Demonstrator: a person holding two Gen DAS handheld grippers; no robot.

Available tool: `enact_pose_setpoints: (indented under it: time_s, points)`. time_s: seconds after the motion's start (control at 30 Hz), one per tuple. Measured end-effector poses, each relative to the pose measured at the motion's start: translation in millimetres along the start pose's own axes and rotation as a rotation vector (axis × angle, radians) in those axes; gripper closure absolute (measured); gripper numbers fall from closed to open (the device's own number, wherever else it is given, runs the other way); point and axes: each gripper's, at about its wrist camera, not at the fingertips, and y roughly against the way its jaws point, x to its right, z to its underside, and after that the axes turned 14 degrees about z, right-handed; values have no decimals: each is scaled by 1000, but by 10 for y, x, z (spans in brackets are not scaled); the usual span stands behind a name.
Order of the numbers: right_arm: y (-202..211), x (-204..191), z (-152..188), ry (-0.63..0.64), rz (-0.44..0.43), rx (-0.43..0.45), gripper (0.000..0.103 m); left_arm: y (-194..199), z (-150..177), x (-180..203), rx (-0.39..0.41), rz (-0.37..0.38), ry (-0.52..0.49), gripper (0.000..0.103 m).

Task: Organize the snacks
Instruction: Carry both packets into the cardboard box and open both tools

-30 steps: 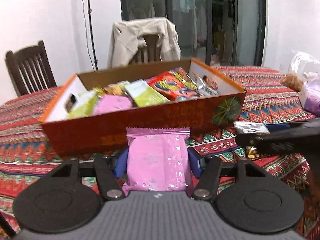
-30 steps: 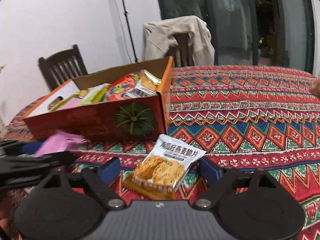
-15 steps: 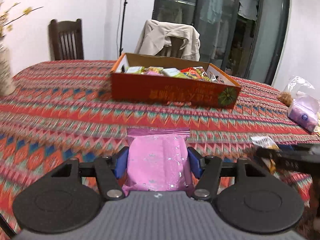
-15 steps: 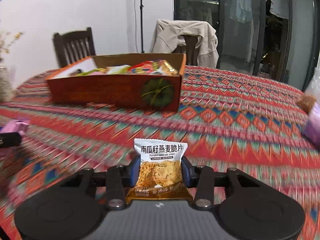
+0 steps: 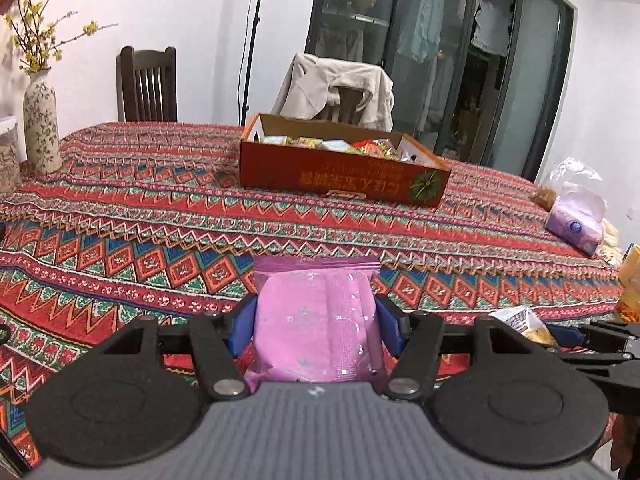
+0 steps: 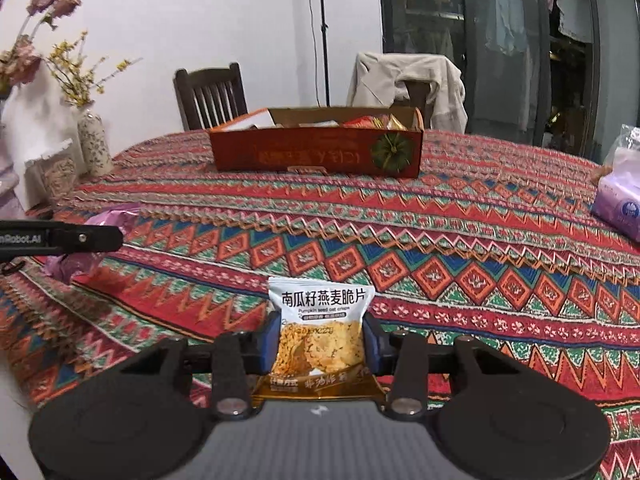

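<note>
Chg vs. earlier frames: both grippers now sit well back from the orange snack box, which filled the near view before; it now stands far across the tabletop, w/ assorted packets inside. Right gripper jaws have just been closing; earlier the oat crisp packet lay loose btwn spread fingers, now it is pinched at both sides, held upright above the cloth. Left gripper pinches the pink packet as before, grip unchanged.

Surroundings: floral vase w/ yellow sprigs at left tabletop edge; purple tissue pack at right edge; two chairs behind, one draped w/ a beige jacket. Tabletop btwn grippers and box carries only patterned cloth.
</note>
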Motion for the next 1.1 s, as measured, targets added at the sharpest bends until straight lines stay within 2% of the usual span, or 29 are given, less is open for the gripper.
enact_pose_setpoints:
  time_s: [0.37,0.53,0.7,0.8,0.93,1.1]
  points:
    - [32,3,13,-11,-14,6,62,-41,-36,11,-7,9,-3,40]
    - [-111,77,-106,-28,-36,2,62,-247,-282,-36,-4,45,-4,40]
    - [-312,257,-616,-20,-51,88,62,-629,-814,43,49,153,-52,40]
    - [-535,360,-1006,-19,-48,142,62,-1055,-1215,114,46,203,-83,40]
    - [-971,491,-1519,-45,-70,154,62,-1631,-1584,172,26,222,-100,40]
    - [-1616,520,-1965,-35,-35,127,62,-2290,-1928,3,1,183,-86,40]
